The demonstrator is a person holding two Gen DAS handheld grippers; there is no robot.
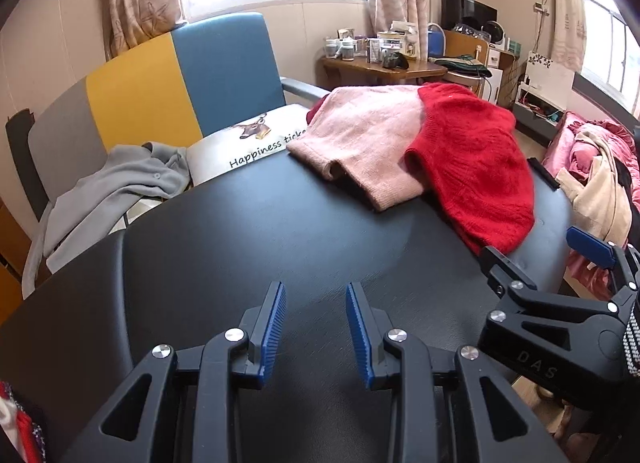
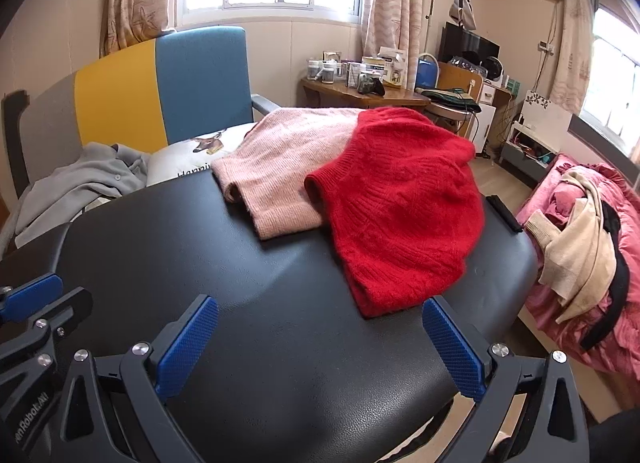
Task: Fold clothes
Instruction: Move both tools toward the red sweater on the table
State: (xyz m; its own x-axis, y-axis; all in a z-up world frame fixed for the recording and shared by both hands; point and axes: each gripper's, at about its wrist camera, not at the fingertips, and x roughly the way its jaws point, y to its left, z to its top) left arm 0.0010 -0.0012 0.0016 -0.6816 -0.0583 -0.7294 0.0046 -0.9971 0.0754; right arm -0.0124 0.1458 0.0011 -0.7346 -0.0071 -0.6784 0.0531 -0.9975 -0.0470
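Left gripper (image 1: 316,327): I see its jaws narrowly parted, nothing between them, over the bare near part of the black worktop (image 1: 260,247).
Right gripper (image 2: 320,347): jaws spread wide, empty, at the worktop's near right edge.
Red sweater (image 2: 400,207): folded, at the far right corner, overlapping the pink sweater (image 2: 280,167) beside it.
Grey garment (image 1: 100,195): off the worktop's left edge.

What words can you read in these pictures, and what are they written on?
"Happiness ticke", cut off by the pink sweater: on the white cushion.
"DAS": on the right gripper.
"nRobot.AI", its start cut off: on the left gripper.
Labels on the jars and boxes on the desk: too small to read.
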